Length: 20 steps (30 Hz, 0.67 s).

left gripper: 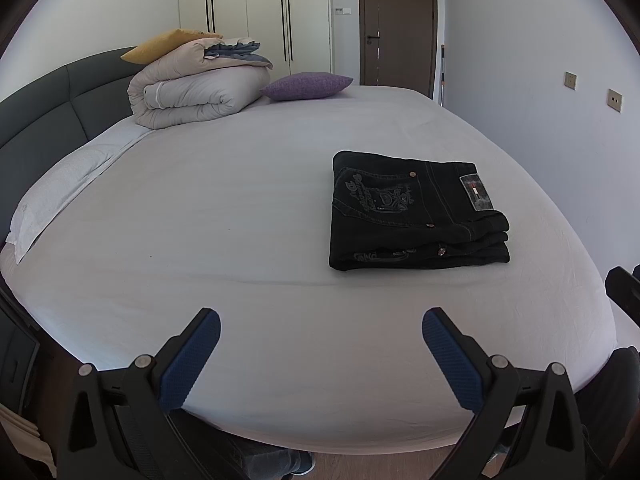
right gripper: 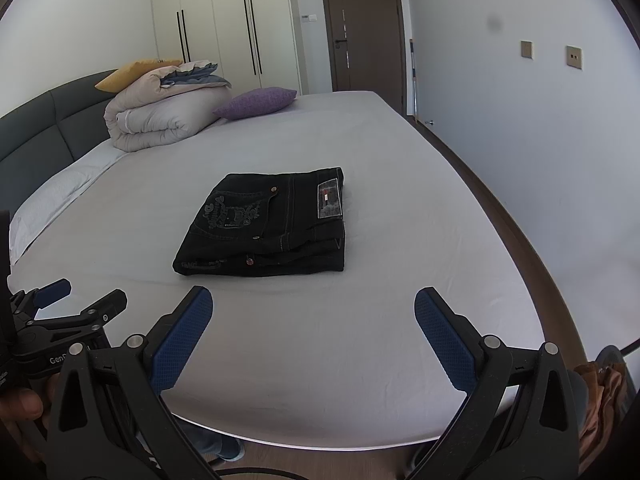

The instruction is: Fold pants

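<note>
Here the black denim pants with grey embroidery (left gripper: 416, 212) lie folded into a compact rectangle on the wide bed with a pale grey sheet (left gripper: 240, 220). In the left wrist view the bundle sits right of centre; in the right wrist view it sits near the centre (right gripper: 268, 226). A grey label patch faces up at the right end of the bundle, and the stacked layers show along its near edge.

The left gripper (left gripper: 321, 356) hangs over the near edge of the bed at the bottom of the frame, its jaws spread wide apart with nothing between the blue pads. The right gripper (right gripper: 313, 336) stands the same way, jaws wide and empty, also at the near edge. Both are apart from the pants, with bare sheet between.

In the upper left of both views a rolled beige duvet (left gripper: 196, 96) rests against the dark grey headboard (left gripper: 52, 96), with a yellow pillow (left gripper: 168, 44) on top and a purple cushion (left gripper: 306, 86) just beside it. The right edge of the bed runs close along the white wall (right gripper: 520, 140), leaving a narrow strip of floor.
</note>
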### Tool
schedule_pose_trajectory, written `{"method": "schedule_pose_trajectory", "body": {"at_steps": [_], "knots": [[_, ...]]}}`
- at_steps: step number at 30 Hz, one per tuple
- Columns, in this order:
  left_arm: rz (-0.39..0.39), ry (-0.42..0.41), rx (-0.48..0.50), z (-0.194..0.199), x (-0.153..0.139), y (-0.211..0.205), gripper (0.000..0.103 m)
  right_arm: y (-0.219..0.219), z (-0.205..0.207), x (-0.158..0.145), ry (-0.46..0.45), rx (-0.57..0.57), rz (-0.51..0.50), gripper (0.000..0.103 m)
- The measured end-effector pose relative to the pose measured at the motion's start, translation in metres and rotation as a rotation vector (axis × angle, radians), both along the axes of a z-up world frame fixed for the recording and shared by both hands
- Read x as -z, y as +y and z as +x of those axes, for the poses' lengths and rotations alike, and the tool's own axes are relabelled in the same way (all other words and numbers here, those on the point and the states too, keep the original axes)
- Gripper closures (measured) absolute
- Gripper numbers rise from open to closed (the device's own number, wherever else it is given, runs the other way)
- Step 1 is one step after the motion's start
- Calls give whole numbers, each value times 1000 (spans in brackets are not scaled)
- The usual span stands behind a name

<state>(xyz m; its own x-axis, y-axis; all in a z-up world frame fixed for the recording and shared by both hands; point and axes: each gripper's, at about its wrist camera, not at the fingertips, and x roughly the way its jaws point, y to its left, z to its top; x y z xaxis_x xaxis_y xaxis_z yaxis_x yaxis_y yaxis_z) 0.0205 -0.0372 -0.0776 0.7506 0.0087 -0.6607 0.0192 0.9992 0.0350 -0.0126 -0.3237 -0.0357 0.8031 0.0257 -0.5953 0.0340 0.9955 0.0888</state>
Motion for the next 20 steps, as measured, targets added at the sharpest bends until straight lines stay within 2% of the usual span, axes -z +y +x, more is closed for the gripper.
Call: {"method": "schedule_pose_trajectory", "body": {"at_steps": [20], "knots": [[-7,10,8,0,5,-1,0,-1,5,4,14,-6,3,0]]}}
